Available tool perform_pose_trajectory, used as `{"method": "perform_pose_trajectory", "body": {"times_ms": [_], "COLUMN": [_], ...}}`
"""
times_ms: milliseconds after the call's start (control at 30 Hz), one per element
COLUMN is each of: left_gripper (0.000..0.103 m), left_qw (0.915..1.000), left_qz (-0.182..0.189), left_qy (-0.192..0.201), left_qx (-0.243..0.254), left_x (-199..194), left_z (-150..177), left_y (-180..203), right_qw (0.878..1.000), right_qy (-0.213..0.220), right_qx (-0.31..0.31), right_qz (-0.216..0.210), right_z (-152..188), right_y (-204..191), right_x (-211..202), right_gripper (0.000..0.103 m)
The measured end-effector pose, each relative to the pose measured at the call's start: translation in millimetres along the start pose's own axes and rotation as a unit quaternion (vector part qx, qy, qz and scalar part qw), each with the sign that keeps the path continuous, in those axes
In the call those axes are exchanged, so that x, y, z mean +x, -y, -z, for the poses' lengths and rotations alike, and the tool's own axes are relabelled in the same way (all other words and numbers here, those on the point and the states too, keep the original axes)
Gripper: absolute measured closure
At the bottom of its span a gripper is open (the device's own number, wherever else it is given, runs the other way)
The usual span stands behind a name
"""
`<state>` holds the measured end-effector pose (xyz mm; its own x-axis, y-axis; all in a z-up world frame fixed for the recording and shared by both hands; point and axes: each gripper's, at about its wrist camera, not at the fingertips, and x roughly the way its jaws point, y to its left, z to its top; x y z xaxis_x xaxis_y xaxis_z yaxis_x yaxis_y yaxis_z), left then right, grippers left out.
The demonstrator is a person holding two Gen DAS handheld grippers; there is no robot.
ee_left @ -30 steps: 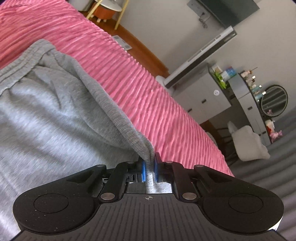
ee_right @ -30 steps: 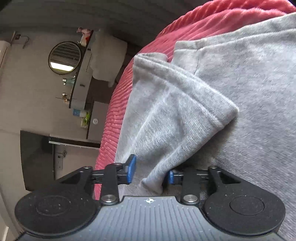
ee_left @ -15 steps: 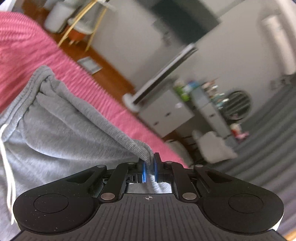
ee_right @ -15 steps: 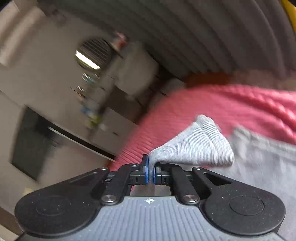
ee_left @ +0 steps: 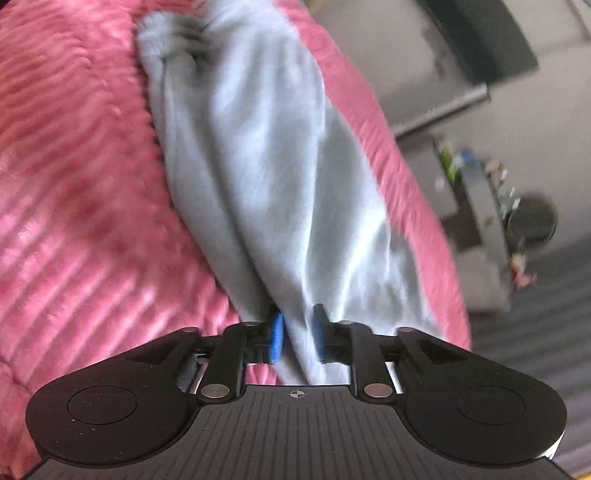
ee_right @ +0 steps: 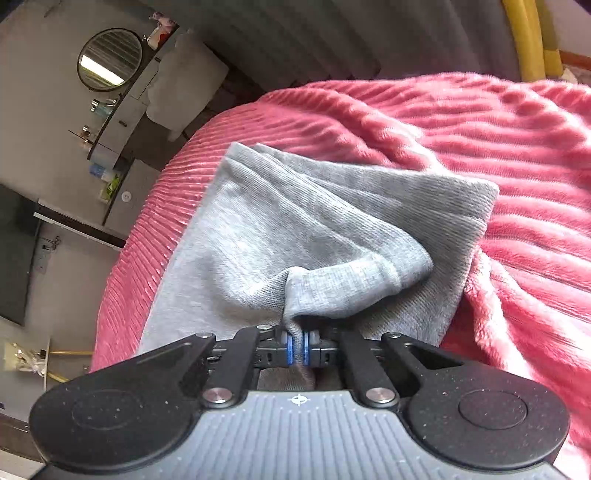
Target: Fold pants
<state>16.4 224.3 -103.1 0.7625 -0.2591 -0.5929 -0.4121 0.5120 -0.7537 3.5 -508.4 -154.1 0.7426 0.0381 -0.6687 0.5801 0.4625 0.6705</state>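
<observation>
Grey sweatpants [ee_left: 266, 177] lie stretched lengthwise on a pink ribbed bedspread [ee_left: 74, 184]. The left wrist view is blurred by motion. My left gripper [ee_left: 298, 338] has its blue pads a small way apart with grey fabric running between them. In the right wrist view the pants [ee_right: 295, 229] lie folded over themselves, with a leg cuff [ee_right: 388, 273] bunched on top. My right gripper [ee_right: 296, 350] is shut on a pinch of that cuff fabric, close above the bedspread [ee_right: 498, 147].
The bed edge drops off toward a grey dresser [ee_left: 480, 221] with a round mirror [ee_right: 109, 59] and small bottles. A dark TV [ee_right: 14, 258] hangs on the wall. Grey curtains [ee_right: 295, 33] and a yellow pole [ee_right: 528, 37] stand beyond the bed.
Both grippers swung the pants over and down onto the bed. The left pads have parted from their tight pinch on the waistband. The right gripper stays shut on the cuff.
</observation>
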Motion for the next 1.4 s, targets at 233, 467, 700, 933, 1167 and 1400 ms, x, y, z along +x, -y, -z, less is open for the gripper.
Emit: {"method": "perform_pose_trajectory", "body": {"times_ms": [233,467,700,933,1167,1400], "left_gripper": [0.045,0.093,0.076,0.041,0.023,0.024], "left_qw": [0.9981,0.9959,0.9878,0.9512,0.9652,0.9571], "left_qz": [-0.017,-0.033,-0.121,-0.202,-0.058,-0.067], "left_qy": [0.056,0.068,0.097,0.194,0.090,-0.045], "left_qx": [-0.018,-0.050,0.016,0.130,0.238,0.278], "left_x": [0.1,12.1,-16.7,-55.5,-4.3,107.9], "left_z": [-52.2,-71.7,-50.6,-26.6,-19.7,-11.1], "left_y": [-9.9,-16.1,-20.1,40.2,127.0,189.7], "right_qw": [0.999,0.998,0.991,0.962,0.956,0.953], "right_qy": [0.011,0.021,0.051,0.105,0.142,0.067], "right_qx": [-0.030,-0.045,-0.093,-0.162,-0.246,-0.296], "right_qz": [0.024,0.039,0.078,0.191,0.075,0.006], "right_z": [1.6,8.8,10.8,24.5,76.7,160.2], "right_y": [-14.9,-13.4,-13.8,-47.0,-131.5,-161.1], "right_x": [-8.8,-19.3,-38.2,-53.6,-54.3,17.8], "right_gripper": [0.097,0.099,0.099,0.083,0.059,0.048]}}
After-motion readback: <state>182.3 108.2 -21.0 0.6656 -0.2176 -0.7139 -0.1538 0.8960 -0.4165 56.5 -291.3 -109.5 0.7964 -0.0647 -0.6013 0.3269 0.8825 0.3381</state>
